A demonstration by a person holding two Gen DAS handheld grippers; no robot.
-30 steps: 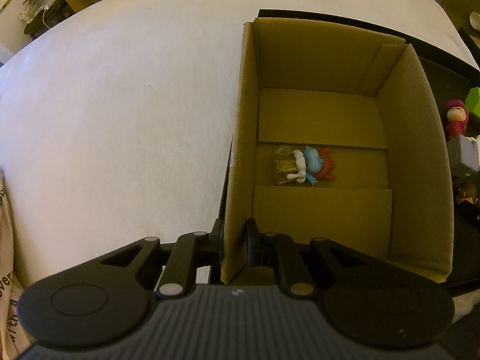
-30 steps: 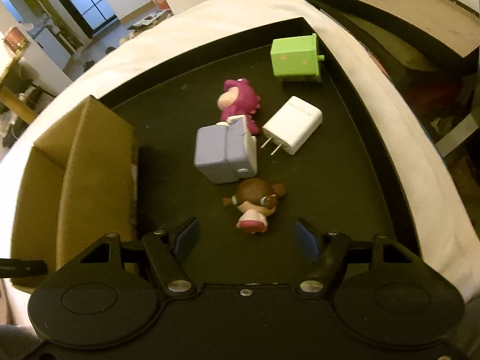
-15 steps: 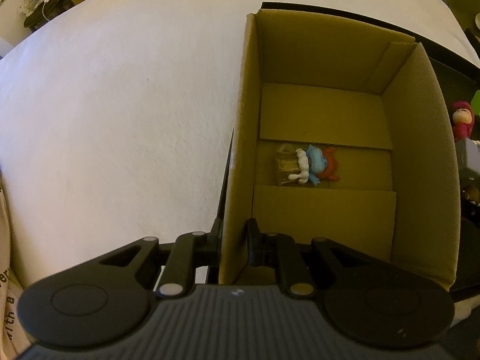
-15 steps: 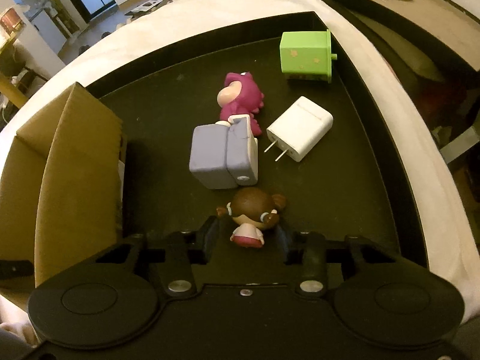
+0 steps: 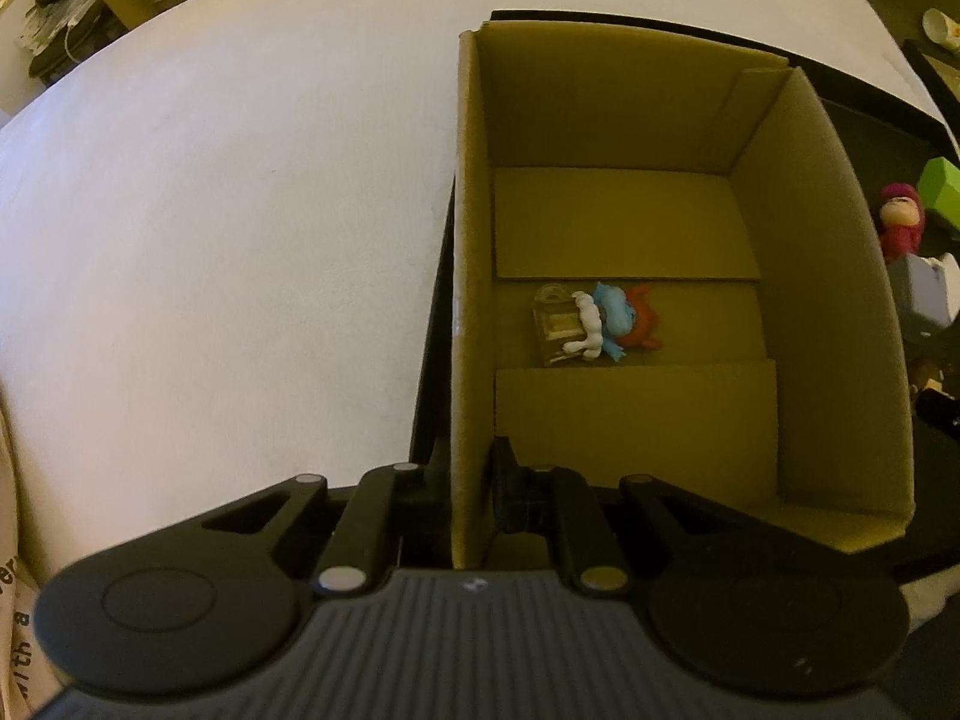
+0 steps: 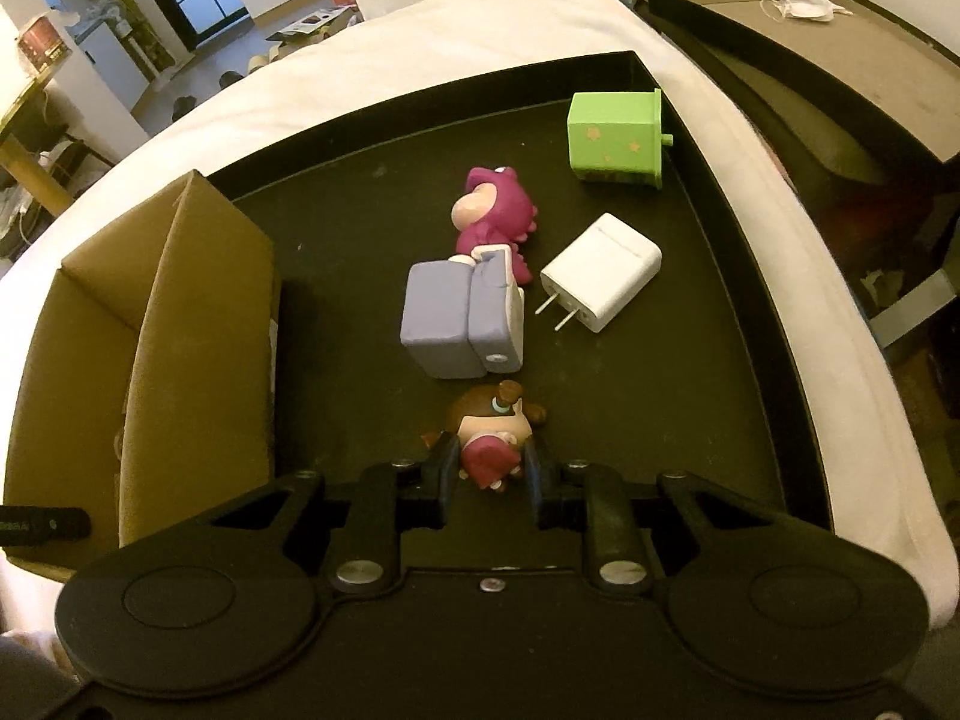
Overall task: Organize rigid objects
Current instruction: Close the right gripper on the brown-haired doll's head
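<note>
My left gripper is shut on the near left wall of an open cardboard box. On the box floor lie a small clear padlock-shaped piece and a blue, white and red figurine. My right gripper is shut on a brown-haired doll figurine in a pink dress, over the black tray. On the tray beyond it lie a lavender block toy, a magenta bear figurine, a white plug charger and a green cube toy. The box stands at the tray's left.
The tray lies on a white bedsheet. A dark side table with a cup and a face mask stands at the far right. Furniture and floor clutter show at the far left. The magenta bear and green cube show past the box's right wall.
My right gripper moved forward and closed on the brown-haired doll, which has tipped up between the fingers. My left gripper kept its hold on the box wall; the view shifted slightly.
</note>
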